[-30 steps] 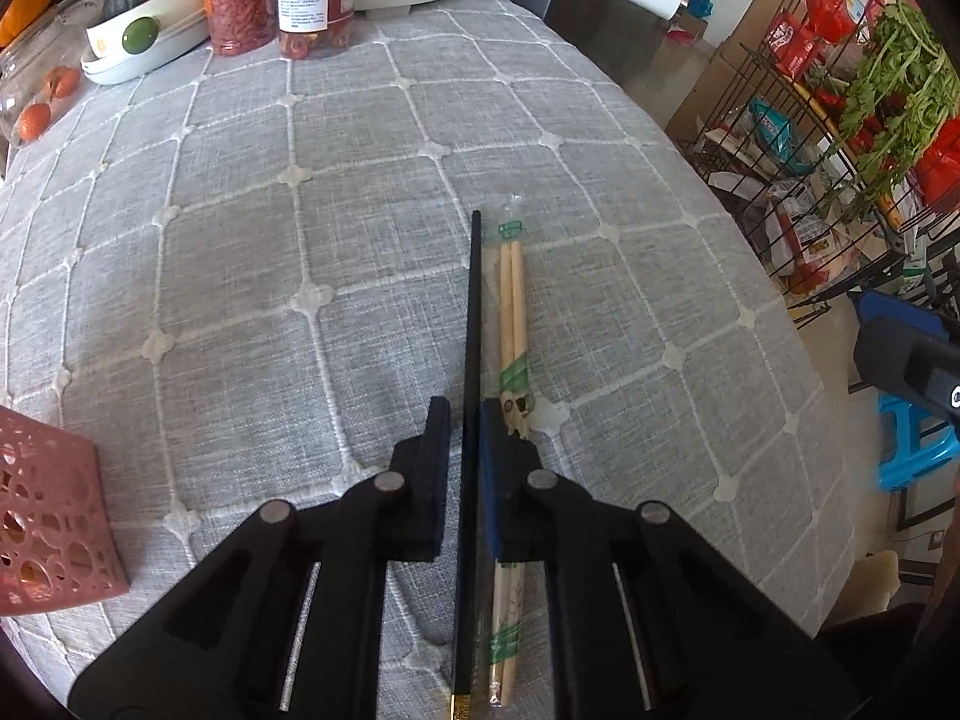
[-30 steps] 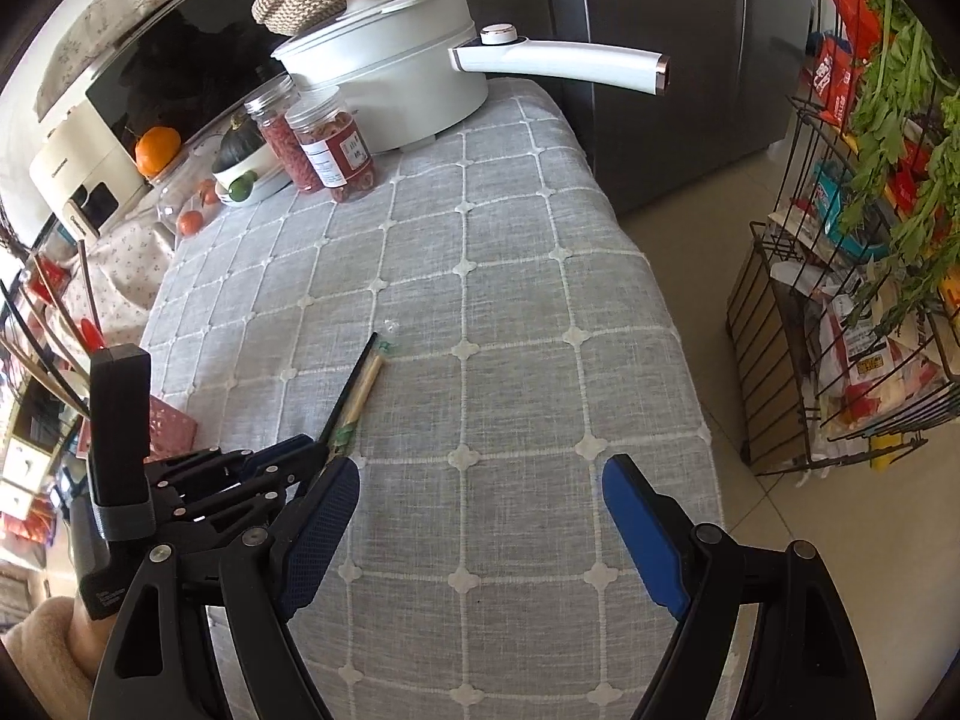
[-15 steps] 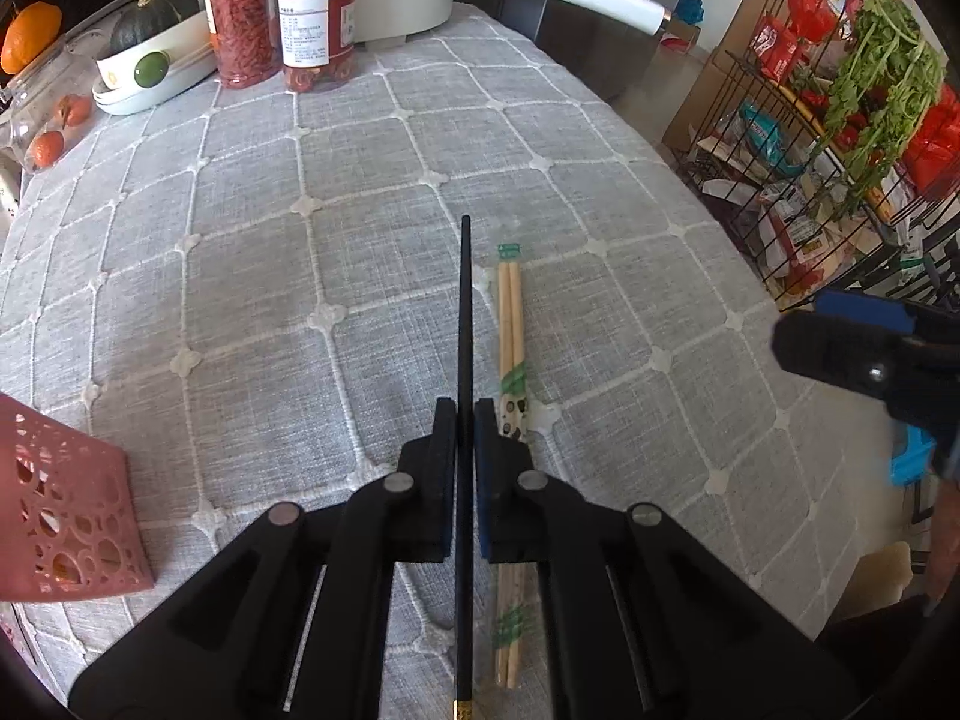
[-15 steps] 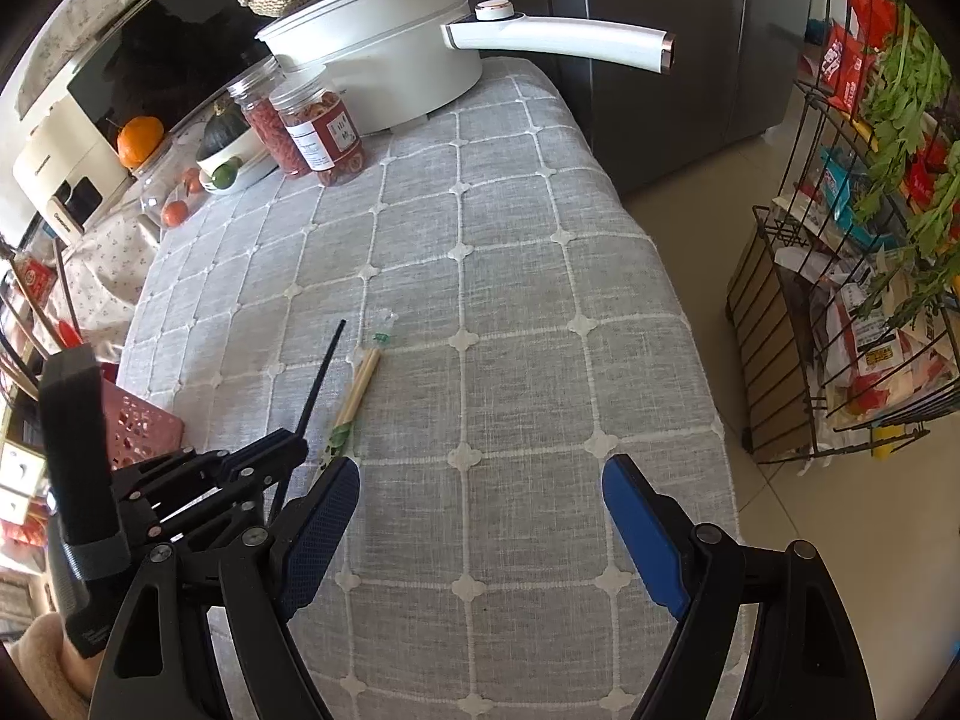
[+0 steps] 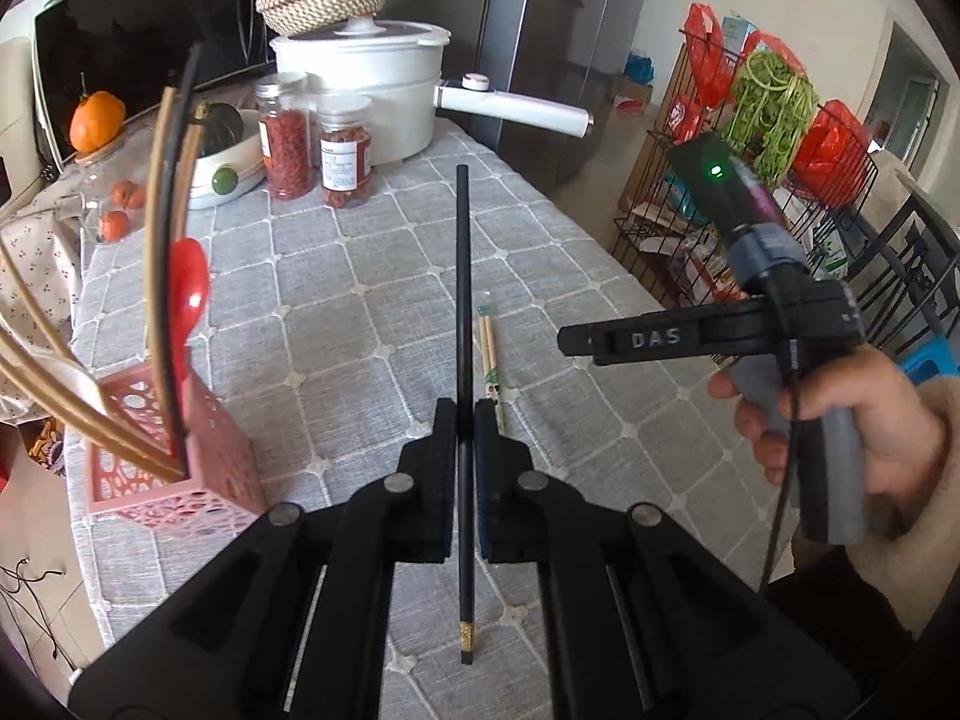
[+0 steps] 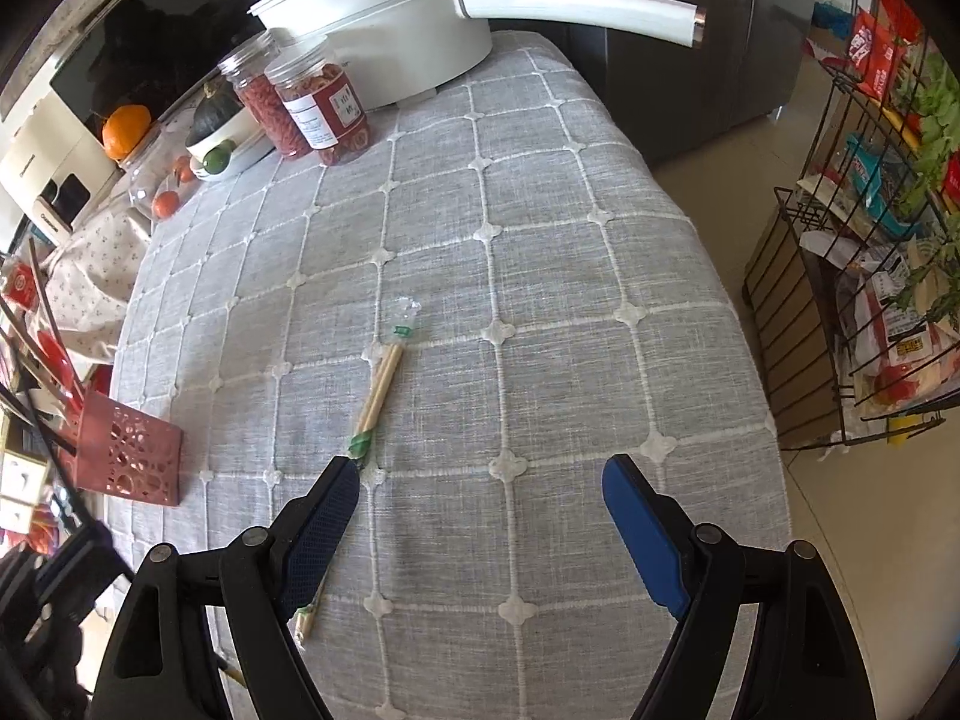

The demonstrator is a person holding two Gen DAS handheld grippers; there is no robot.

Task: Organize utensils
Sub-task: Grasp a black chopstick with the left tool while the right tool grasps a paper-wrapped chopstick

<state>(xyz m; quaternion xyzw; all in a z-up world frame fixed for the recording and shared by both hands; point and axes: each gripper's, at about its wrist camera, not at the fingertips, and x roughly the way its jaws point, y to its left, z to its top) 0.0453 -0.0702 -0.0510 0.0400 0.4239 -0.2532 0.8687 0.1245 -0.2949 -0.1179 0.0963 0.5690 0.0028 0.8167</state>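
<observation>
Your left tool point(image 5: 461, 426) is clamped on one black chopstick point(image 5: 462, 324), lifted clear of the desk point(image 5: 336, 300) and pointing toward the white pot point(image 5: 366, 90). Your right tool point(image 6: 480, 504) gapes wide, holding nothing. The pink holder point(image 5: 180, 462) stands left of the chopstick, already crowded: one red spoon point(image 5: 189, 294) and several sticks. Swing carelessly and the long tip may snag those leaning handles or tip the light holder. One wrapped pair of wooden chopsticks point(image 6: 378, 390) lies just right of the black one.

Home kitchen, microwave point(image 5: 150, 18), white pot point(image 5: 360, 90), fridge point(image 5: 558, 18), vegetable rack point(image 5: 774, 138)
</observation>
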